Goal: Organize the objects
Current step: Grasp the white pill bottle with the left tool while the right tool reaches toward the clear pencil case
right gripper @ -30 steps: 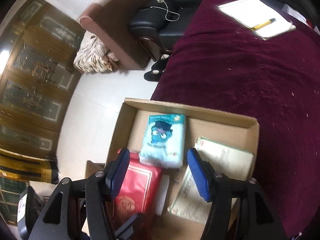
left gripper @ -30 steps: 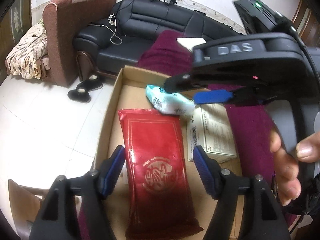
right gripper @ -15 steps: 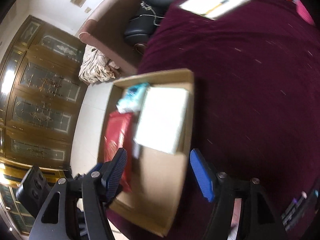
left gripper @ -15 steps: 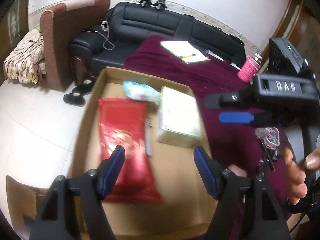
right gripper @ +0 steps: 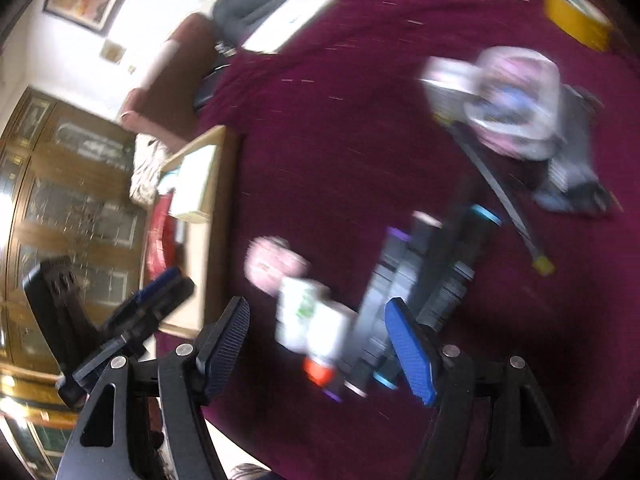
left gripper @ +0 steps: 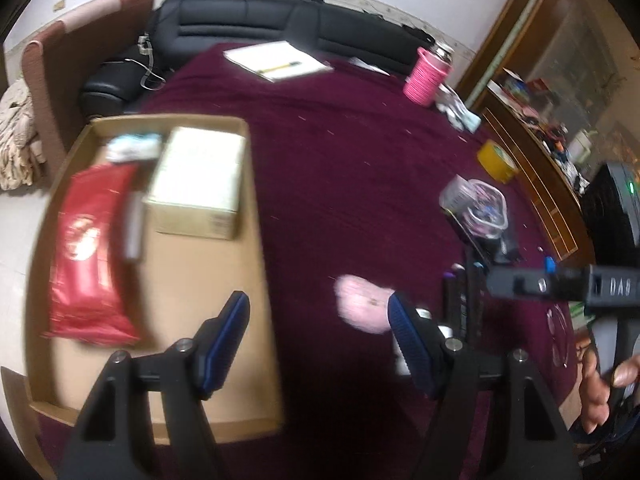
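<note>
On the maroon cloth [left gripper: 340, 168], at its left edge, sits a shallow cardboard tray [left gripper: 256, 280] holding a glossy red pouch [left gripper: 90, 252], a pale rectangular box [left gripper: 198, 184] just beside it, and a light blue packet [left gripper: 132, 146] at the far end. Both views are blurred. Right of the tray, apart from it, a soft pink blob [left gripper: 362, 308] lies on the cloth; next to it in the right wrist view are a white bottle [right gripper: 316, 324] with an orange cap and a row of dark pens [right gripper: 424, 280] with coloured ends. Further out stand a clear plastic tub [left gripper: 476, 206] of small bits, a yellow tape roll [left gripper: 496, 160], a ribbed pink cup [left gripper: 426, 76] and a white notepad [left gripper: 278, 60] with a pencil on it.

Over the tray's right rim, the left gripper [left gripper: 320, 340] is spread wide, nothing between its ribbed blue pads. Above the bottle and pens, the right gripper [right gripper: 318, 350] is likewise spread and empty.
</note>
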### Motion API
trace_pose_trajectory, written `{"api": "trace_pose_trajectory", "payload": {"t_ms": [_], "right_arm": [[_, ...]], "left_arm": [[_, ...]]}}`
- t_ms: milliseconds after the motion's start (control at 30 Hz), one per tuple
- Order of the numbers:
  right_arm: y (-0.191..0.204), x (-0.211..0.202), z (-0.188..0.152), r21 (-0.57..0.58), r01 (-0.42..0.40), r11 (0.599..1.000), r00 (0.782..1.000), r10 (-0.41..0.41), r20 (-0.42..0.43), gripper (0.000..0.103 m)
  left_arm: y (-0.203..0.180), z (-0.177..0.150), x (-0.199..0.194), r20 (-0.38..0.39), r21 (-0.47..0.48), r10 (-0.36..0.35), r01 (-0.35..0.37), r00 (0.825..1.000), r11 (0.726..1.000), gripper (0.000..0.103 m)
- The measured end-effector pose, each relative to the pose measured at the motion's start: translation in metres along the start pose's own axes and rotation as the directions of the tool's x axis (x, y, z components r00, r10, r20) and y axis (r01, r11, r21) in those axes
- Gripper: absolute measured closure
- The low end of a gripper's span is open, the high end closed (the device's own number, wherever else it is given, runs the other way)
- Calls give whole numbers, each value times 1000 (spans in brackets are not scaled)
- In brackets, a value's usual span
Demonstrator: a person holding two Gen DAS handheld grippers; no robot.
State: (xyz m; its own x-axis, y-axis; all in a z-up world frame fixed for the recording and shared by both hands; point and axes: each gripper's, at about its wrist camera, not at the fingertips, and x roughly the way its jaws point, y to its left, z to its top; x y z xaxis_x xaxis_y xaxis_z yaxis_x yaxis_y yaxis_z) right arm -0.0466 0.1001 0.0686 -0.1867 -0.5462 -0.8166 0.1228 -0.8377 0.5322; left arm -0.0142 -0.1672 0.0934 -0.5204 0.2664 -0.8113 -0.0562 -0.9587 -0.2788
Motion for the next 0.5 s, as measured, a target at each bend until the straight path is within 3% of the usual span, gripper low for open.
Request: {"api": "trace_pose_trajectory", "payload": {"t_ms": [233,500], "right_arm": [[-71,-28,-33,143,6,990,999,-11,35,28],[-91,-43,-44,159,5,987,998,-15,64,28]], "left_arm": [[-41,-21,34,-127,5,-90,91,988,996,31],[-61,-36,59,-200,21,-72,78,977,997,39]]}}
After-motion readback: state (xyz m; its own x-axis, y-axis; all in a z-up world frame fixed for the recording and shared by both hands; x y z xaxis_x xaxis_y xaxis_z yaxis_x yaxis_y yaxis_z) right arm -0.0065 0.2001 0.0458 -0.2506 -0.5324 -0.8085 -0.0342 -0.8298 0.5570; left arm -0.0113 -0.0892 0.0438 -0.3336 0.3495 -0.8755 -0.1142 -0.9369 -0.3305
